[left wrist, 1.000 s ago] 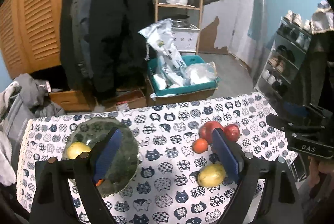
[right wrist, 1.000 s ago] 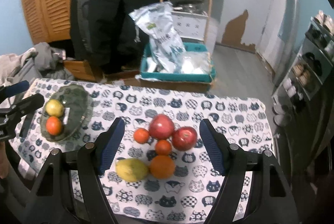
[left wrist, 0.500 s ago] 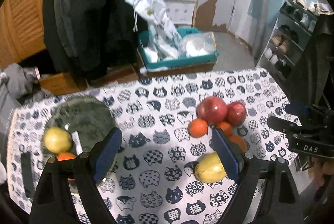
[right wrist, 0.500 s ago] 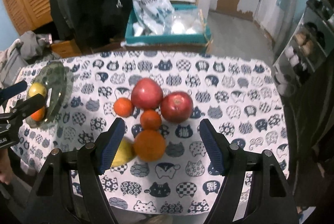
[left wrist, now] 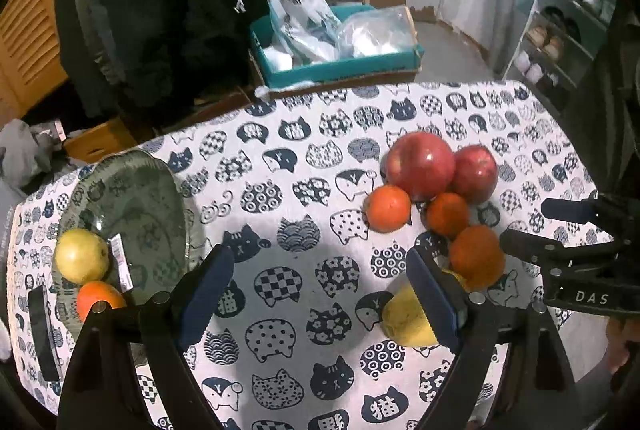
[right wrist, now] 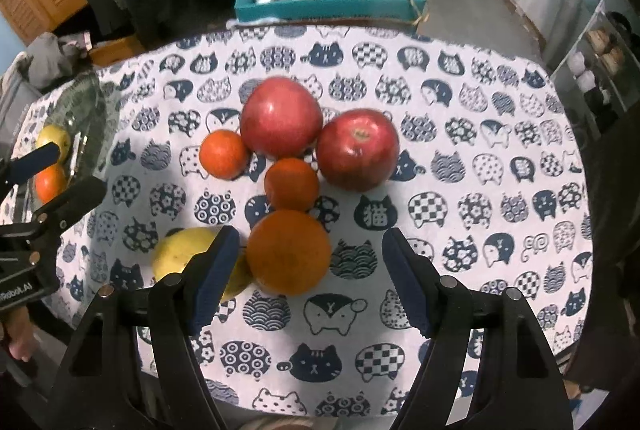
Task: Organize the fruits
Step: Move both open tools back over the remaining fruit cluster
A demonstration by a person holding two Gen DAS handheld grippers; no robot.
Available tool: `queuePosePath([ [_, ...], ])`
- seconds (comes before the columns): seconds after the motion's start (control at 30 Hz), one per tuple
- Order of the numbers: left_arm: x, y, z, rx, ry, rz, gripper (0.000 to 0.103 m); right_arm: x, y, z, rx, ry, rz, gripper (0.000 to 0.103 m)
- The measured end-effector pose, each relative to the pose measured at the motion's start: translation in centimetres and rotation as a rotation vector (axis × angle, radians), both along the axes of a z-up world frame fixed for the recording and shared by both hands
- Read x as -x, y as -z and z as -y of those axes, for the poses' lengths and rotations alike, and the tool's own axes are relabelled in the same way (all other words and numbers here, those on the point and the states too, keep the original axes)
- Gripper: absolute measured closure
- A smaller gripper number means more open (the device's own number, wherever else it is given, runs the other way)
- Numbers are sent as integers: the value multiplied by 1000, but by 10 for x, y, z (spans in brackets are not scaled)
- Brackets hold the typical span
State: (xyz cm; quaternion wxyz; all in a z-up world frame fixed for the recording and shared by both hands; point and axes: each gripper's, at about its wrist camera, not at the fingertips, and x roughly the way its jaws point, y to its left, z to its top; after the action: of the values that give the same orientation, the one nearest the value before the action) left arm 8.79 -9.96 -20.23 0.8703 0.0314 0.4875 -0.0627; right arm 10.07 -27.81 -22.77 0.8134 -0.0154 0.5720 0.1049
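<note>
The right gripper point(right wrist: 310, 276) hangs wide over the big orange point(right wrist: 288, 252), ready to grab it. The left gripper point(left wrist: 318, 300) is wide and empty too, beside the plate point(left wrist: 132, 189) where fruit goes

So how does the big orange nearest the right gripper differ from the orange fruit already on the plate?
The big orange lies on the tablecloth in the cluster, beside a yellow fruit. The orange fruit on the plate sits on the glass plate, near the edge, next to a yellow-green fruit. The big orange is darker; the plated one is brighter and looks smaller. Both are round, and neither is gripped.
</note>
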Motion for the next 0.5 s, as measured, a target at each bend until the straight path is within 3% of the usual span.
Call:
queuePosePath([
  [0.2, -4, 20, 0, 28, -6, -64, 14, -5, 21, 0, -23, 9, -53, 28],
  [0.5, -7, 33, 2, 14, 0, -95, 14, -10, 43, -1, -58, 14, -106, 28],
])
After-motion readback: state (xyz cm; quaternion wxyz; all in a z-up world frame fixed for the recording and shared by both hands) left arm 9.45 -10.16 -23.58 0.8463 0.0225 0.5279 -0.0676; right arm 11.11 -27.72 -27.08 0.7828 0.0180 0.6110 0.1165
